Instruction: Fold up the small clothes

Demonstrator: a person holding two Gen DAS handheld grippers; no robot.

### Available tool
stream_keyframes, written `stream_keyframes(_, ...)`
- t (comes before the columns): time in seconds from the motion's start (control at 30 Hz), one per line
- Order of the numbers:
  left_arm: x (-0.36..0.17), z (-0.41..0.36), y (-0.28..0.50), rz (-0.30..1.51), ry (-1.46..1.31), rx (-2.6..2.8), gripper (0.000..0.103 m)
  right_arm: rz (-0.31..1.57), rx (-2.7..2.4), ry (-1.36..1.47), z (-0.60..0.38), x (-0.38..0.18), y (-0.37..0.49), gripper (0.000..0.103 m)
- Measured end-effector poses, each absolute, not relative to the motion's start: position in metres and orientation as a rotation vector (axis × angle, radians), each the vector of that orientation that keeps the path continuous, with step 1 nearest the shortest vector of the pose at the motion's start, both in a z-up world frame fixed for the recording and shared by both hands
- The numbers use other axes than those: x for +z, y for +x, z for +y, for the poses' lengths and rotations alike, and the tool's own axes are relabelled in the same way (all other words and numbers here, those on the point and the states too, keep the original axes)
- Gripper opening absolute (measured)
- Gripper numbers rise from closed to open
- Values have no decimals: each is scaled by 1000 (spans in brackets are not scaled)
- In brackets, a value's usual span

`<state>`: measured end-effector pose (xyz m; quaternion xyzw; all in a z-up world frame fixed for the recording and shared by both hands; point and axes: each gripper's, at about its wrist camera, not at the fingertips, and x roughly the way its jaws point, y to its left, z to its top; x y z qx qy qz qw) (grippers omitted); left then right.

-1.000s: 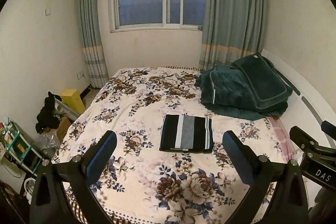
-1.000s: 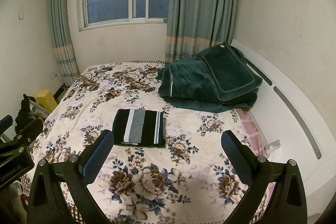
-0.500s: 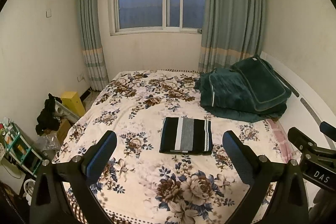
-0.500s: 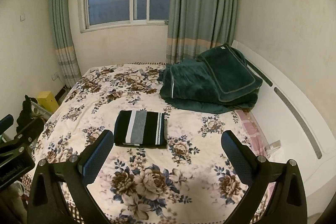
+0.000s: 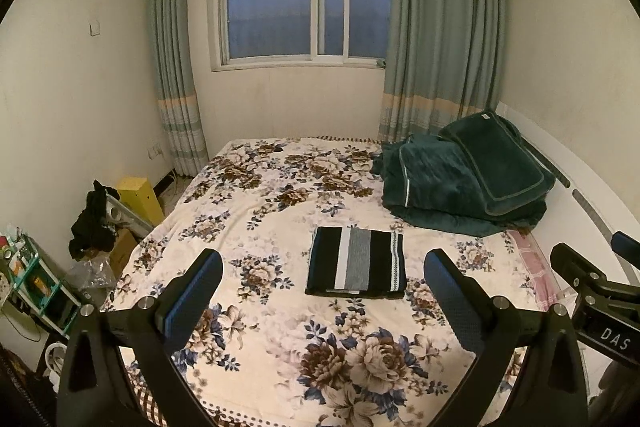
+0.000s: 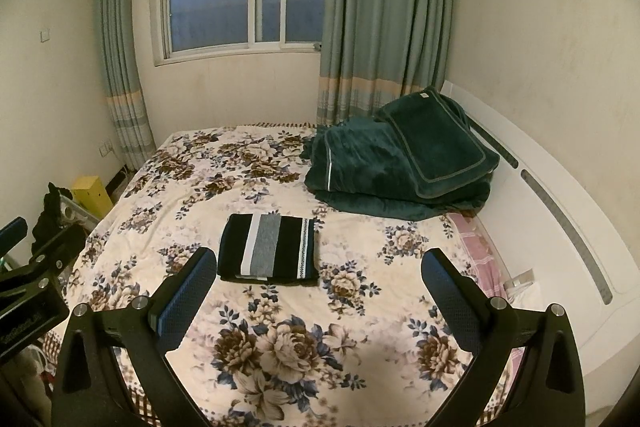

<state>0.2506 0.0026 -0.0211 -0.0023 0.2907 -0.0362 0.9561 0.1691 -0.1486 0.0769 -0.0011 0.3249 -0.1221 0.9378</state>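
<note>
A small black garment with white and grey stripes point(image 5: 356, 263) lies folded in a neat rectangle on the floral bed cover point(image 5: 280, 211). It also shows in the right wrist view point(image 6: 270, 251). My left gripper point(image 5: 322, 279) is open and empty, held above the near end of the bed, well short of the garment. My right gripper point(image 6: 320, 279) is open and empty too, beside the left one. Part of the right gripper's body shows at the left wrist view's right edge point(image 5: 592, 291).
A folded dark green blanket point(image 5: 460, 179) lies at the back right of the bed by the white headboard point(image 6: 560, 211). A pink cloth point(image 6: 476, 247) lies along the right side. Boxes, dark clothes and a small shelf point(image 5: 32, 279) stand on the floor at left.
Both grippers have pulled back and tilted up a little, so the garment sits lower in each view. The garment has not moved. Both grippers stay open.
</note>
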Motion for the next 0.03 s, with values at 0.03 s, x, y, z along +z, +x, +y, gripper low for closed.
stream_keyframes(0.03,-21,2,251,589,-7,-79,103,661,-251,-1,-149,77,168,103)
